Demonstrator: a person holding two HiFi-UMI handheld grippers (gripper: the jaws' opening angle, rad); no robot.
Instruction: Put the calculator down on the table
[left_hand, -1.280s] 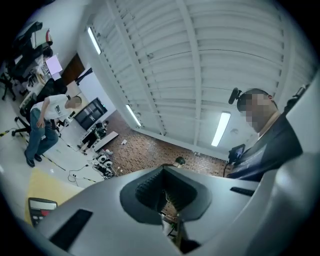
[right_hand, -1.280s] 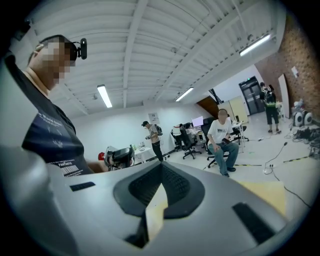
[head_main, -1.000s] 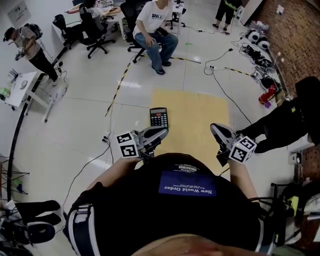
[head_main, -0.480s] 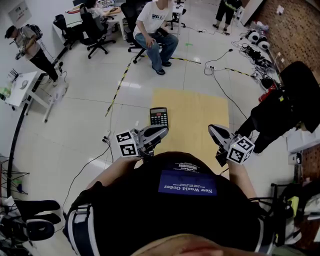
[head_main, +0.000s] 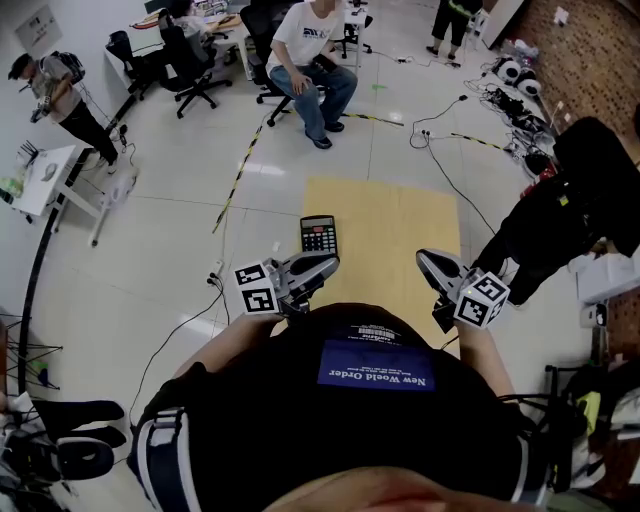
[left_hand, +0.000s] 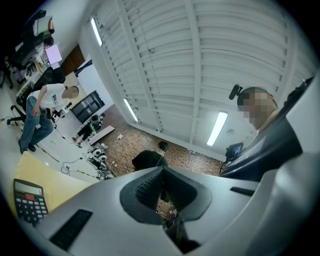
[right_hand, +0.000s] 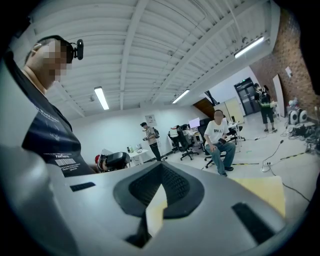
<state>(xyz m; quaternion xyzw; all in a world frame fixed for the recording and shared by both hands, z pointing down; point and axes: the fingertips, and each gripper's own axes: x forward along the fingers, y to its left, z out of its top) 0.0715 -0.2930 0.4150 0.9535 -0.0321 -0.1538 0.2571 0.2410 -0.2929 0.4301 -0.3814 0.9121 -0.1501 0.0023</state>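
Observation:
The black calculator (head_main: 318, 235) lies flat on the yellow table (head_main: 390, 225), near its left edge, with no gripper touching it. My left gripper (head_main: 325, 265) hovers just short of it, close to my chest, its jaws shut and empty. In the left gripper view the calculator (left_hand: 29, 201) shows at the lower left, off to the side of the gripper (left_hand: 162, 172). My right gripper (head_main: 428, 258) hangs over the table's near right part, tips together and holding nothing. The right gripper view shows the gripper (right_hand: 161, 170) and a strip of the table (right_hand: 265, 187).
A person in dark clothes (head_main: 560, 215) stands right beside the table's right edge. A seated person (head_main: 310, 60) and office chairs (head_main: 185, 60) are beyond the far edge. Cables (head_main: 440, 130) trail on the floor. A white side table (head_main: 45, 175) stands at the left.
The person in dark clothes at the right has shifted closer and further up the picture. Both grippers and the calculator have stayed where they were.

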